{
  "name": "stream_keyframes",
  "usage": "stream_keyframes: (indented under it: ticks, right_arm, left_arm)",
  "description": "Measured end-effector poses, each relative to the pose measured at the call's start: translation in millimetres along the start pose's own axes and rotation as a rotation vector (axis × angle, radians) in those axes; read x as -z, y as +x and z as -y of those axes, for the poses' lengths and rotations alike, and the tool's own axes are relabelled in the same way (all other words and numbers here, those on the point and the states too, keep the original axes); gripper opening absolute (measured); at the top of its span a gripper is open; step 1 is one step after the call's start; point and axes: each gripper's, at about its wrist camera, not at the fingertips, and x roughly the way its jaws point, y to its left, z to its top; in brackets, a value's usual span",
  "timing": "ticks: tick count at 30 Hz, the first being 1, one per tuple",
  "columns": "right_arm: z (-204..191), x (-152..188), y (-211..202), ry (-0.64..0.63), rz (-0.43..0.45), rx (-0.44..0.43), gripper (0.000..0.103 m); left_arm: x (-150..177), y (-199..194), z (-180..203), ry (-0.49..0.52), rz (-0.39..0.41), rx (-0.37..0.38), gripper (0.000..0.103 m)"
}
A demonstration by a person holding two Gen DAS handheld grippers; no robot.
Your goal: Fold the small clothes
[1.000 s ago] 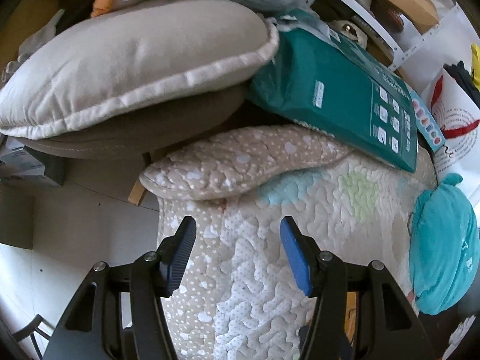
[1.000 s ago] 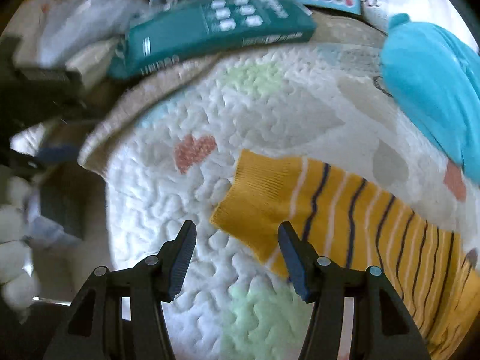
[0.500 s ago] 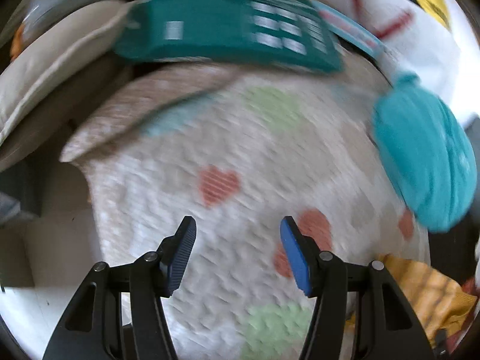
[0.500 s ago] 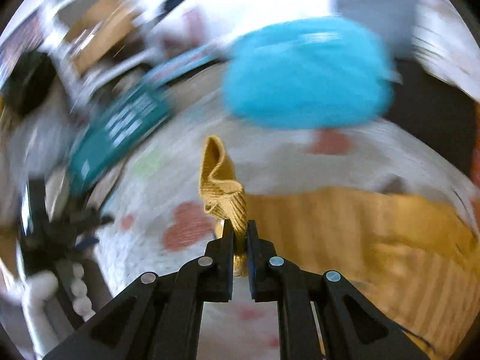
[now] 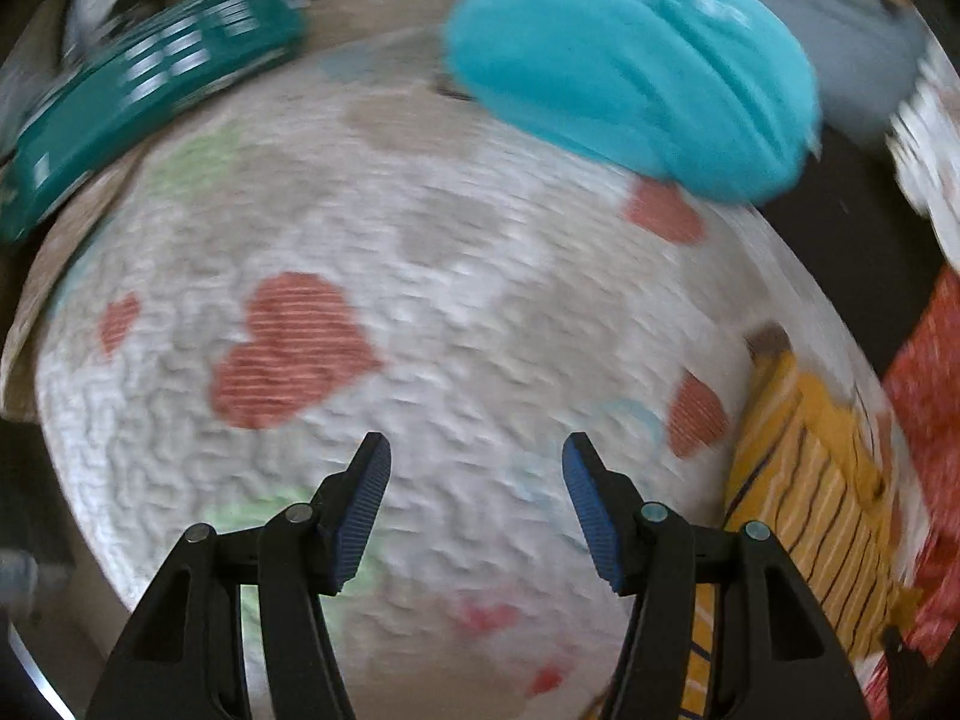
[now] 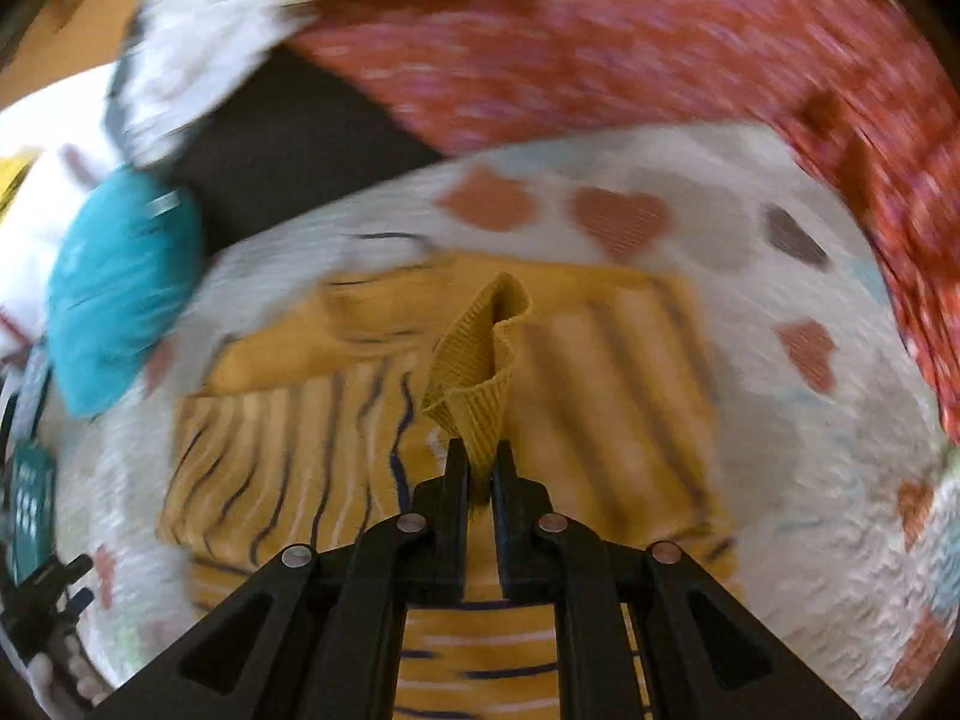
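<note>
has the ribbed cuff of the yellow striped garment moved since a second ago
Yes. The cuff lay flat on the heart-print quilt beside the open right tongs; now they are shut on it, lifted and carried over the garment's striped body.

Your left hand-held gripper [image 5: 477, 501] has bare quilted mat [image 5: 480, 312] ahead. The teal cushion [image 5: 630, 66] and green box [image 5: 150, 78] block its far edge.
</note>
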Motion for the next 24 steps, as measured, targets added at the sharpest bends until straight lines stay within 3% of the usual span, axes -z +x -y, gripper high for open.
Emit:
stream_keyframes:
  ticks: [5, 9, 12, 13, 16, 18, 19, 21, 24]
  right_arm:
    - [35.1, 2.9, 27.8, 0.000, -0.039, 0.040, 0.008]
    - [44.8, 0.0, 42.2, -0.010, -0.065, 0.014, 0.008]
    - [53.2, 0.1, 56.1, -0.029, -0.085, 0.046, 0.008]
    - [56.4, 1.3, 58.5, -0.032, -0.089, 0.062, 0.008]
    - [64.5, 2.4, 54.0, -0.032, -0.080, 0.105, 0.008]
    - [60.4, 1.0, 31.9, -0.036, -0.006, 0.169, 0.012]
    - [55.2, 0.1, 15.5, -0.025, 0.053, 0.140, 0.015]
    - [39.3, -2.9, 3.0, -0.027, 0.084, 0.046, 0.015]
    - [1.1, -2.3, 16.7, -0.079, 0.028, -0.135, 0.018]
  left_arm:
    - [16.3, 12.6, 49.7, 0.118, -0.054, 0.083, 0.059]
    - [24.7, 4.9, 108.8, 0.283, -0.001, 0.164, 0.059]
    - [36.9, 8.8, 153.1, 0.405, -0.014, 0.232, 0.059]
    - [39.1, 13.9, 162.5, 0.436, -0.026, 0.230, 0.059]
    - [54.4, 41.9, 184.1, 0.539, -0.059, 0.118, 0.059]
    - [59.0, 56.7, 183.7, 0.539, -0.100, 0.088, 0.061]
    - [58.0, 56.2, 181.7, 0.518, -0.098, 0.091, 0.064]
    - [56.0, 56.2, 181.3, 0.502, -0.116, 0.088, 0.066]
    - [55.6, 59.7, 176.5, 0.490, -0.119, 0.078, 0.073]
